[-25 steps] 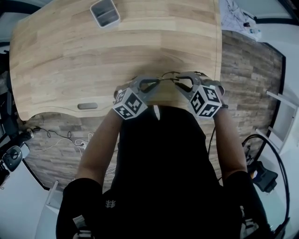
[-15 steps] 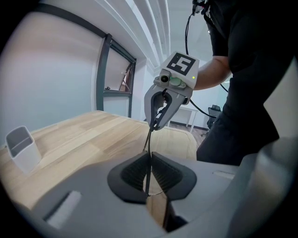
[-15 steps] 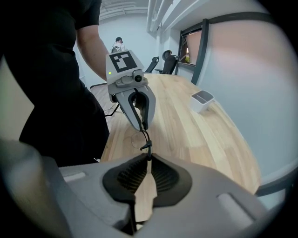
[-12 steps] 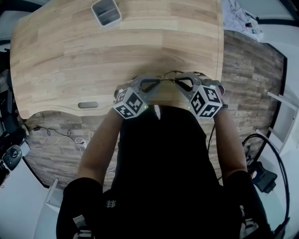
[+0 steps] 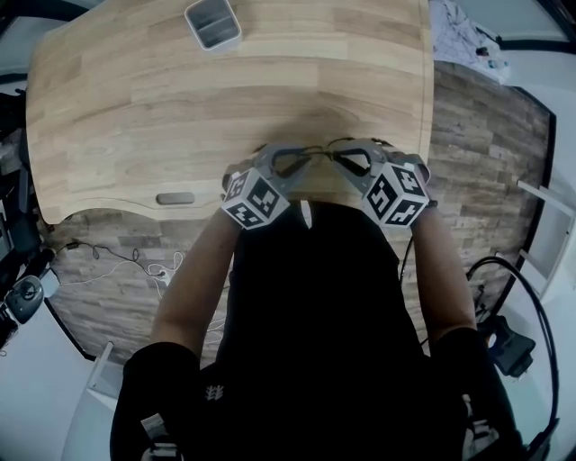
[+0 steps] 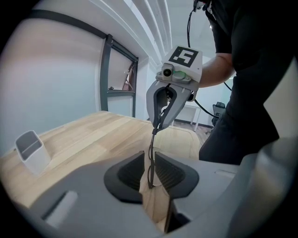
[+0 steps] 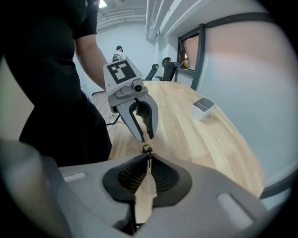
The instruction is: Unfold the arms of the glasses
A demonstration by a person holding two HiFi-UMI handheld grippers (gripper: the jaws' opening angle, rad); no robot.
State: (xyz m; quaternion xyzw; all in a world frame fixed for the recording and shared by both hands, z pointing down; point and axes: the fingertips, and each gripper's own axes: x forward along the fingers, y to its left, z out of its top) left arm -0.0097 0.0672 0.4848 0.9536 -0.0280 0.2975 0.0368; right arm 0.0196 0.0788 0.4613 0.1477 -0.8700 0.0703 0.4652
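Sighting the glasses (image 6: 150, 148) stretched lengthwise between our hands, we find the right tongs (image 7: 148, 162) pinching one end and the left tongs (image 6: 149, 168), jaws just opening, spread loosely around the other.

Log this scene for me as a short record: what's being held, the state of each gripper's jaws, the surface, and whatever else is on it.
item: glasses, held up between the two grippers over the table's near edge
left gripper: jaws have just been opening and now stand apart; the thin frame is between them, not clamped
right gripper: jaws shut on the other end of the glasses
surface: wooden table
also on table: white container, at the far side, well away from both grippers
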